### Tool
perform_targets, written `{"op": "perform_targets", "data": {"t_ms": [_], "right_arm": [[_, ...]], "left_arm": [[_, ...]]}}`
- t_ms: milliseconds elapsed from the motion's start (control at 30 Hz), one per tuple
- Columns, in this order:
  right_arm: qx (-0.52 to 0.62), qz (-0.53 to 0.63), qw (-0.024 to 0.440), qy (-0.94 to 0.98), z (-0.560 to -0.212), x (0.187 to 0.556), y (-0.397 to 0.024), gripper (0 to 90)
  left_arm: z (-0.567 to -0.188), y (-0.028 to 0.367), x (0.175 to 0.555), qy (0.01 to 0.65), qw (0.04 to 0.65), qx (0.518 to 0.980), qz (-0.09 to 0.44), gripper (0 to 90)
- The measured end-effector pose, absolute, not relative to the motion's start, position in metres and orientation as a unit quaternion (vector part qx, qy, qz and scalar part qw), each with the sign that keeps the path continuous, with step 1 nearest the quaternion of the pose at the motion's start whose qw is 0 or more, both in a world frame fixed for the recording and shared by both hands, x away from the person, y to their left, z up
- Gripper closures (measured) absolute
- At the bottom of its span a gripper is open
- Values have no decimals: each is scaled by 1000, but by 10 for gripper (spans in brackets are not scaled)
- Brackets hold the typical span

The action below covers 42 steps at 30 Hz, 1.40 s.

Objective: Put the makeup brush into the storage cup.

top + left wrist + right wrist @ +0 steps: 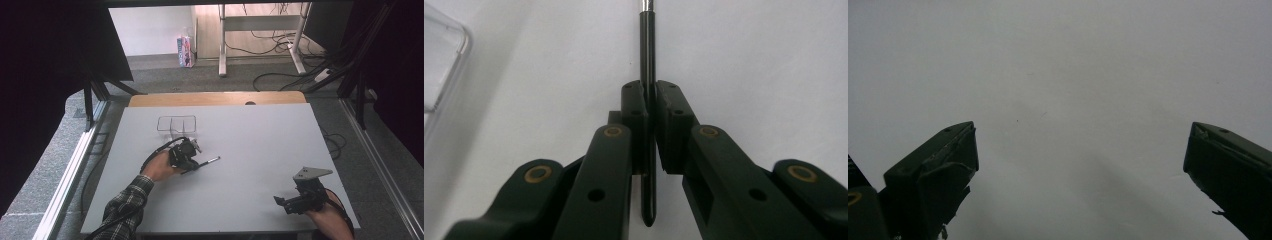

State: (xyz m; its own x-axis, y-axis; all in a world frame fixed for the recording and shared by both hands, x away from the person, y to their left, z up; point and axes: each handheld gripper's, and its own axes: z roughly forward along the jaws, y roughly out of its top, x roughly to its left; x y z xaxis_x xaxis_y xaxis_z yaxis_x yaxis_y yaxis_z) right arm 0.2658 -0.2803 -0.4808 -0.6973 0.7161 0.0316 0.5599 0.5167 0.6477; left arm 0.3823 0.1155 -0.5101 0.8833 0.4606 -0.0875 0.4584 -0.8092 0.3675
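Now my left claw [650, 107] is clamped on the black pen [647, 55], which lies on the table [260, 145] just in front of the clear tray [176, 123]. Well to the pen's right, nearer my body, my right claw [1080, 165] rests with its jaws wide apart over bare table.

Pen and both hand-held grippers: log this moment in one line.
left hand-held gripper: shut on pen | pen: lying on table | right hand-held gripper: open, holding nothing | clear tray: beyond left hand

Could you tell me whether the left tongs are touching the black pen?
Touching. In the left gripper view the left tongs have both pads pressed against the sides of the black pen, which runs between them with no gap.
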Motion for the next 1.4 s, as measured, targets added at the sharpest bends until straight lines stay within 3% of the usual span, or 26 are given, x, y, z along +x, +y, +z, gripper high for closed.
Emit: {"op": "perform_targets", "data": {"t_ms": [400, 1400], "right_arm": [[368, 327, 118, 863, -481, 266, -280, 12], [373, 363, 124, 845, -476, 264, -279, 7]], "left_arm": [[-494, 124, 365, 289, 300, 909, 11, 844], [-481, 167, 315, 355, 451, 819, 8, 844]]}}
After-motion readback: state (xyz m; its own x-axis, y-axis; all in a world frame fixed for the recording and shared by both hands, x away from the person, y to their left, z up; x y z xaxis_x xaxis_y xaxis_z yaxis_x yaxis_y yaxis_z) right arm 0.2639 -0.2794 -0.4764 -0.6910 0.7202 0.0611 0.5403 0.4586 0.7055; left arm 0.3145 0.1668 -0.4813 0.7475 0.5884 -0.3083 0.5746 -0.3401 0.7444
